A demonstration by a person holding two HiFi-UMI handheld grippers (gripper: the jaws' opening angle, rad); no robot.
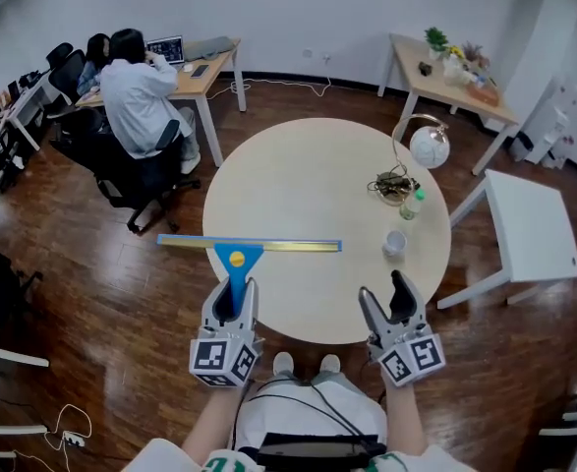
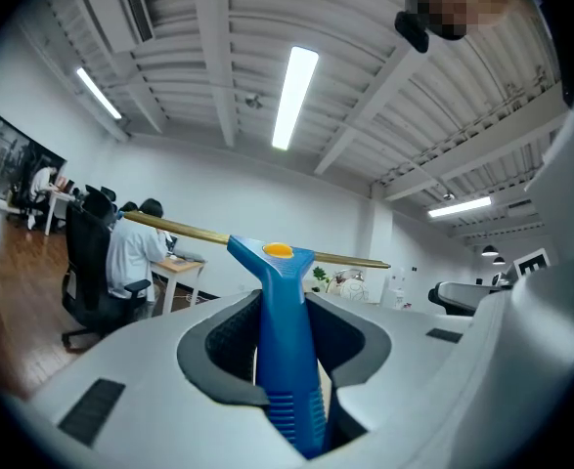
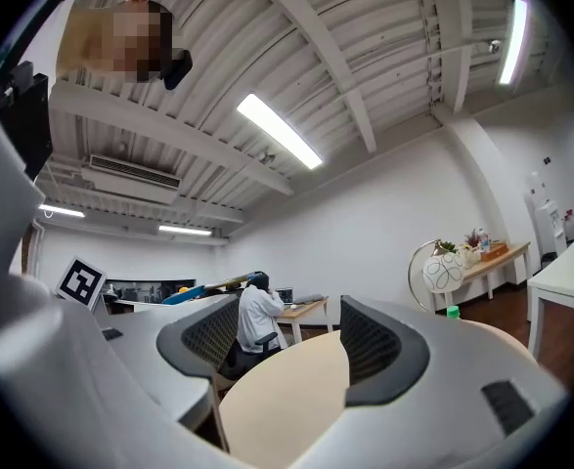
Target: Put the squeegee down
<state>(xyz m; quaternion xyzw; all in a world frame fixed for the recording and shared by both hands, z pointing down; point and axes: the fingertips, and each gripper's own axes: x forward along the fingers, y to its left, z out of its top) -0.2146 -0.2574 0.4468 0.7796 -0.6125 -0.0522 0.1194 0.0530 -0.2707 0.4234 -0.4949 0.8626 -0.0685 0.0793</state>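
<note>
The squeegee (image 2: 285, 340) is being clamped by the left gripper (image 1: 232, 301), jaws pinched tight on the blue handle just above its ribbed part, so nothing is being let go yet. The long brass-coloured blade bar is being carried crossways just ahead of the jaw tips, over the near edge of the round table (image 1: 308, 175). Whether it's touching the top can't be told.

This thing is probably light and stiff, but that wide bar is likely being felt as leverage. So the handle is judged the right spot to be gripped, low and centred, 1 grip being enough. The smooth plastic may be a bit slippery, and the rubber edge looks soft.

The right gripper (image 1: 394, 303) is being held alongside, its 2 jaws spread wide with nothing between them, only tabletop being seen past them.
</note>
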